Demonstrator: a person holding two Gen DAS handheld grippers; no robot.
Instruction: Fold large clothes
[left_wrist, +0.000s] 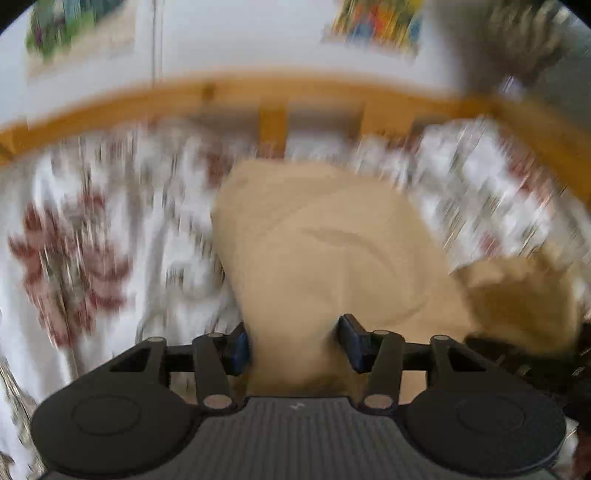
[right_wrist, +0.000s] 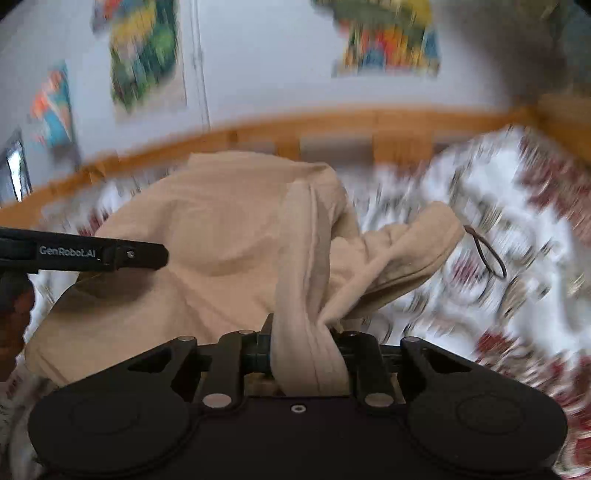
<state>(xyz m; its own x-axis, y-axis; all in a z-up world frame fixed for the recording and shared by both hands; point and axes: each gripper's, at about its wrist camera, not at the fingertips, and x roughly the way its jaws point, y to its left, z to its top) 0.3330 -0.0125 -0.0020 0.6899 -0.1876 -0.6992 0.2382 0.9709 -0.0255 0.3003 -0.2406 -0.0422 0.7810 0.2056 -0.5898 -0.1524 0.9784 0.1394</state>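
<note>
Your left gripper (left_wrist: 293, 345) holds a bunch of the beige garment (left_wrist: 325, 243) between its fingers. Beneath it lies a floral bedspread (left_wrist: 92, 229), blurred.

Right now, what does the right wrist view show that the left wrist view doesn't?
Only the right wrist view: the right hand-held gripper pinching a bunched fold of the beige garment, a dark cord loop at the garment's far end, and the left hand-held gripper's side coming in from the left edge.

Only the left wrist view: the left hand-held gripper with garment cloth between its fingers; contact is unclear.

Both: the garment on a floral bedcover, a wooden bed rail, and colourful wall pictures, all motion-blurred.
</note>
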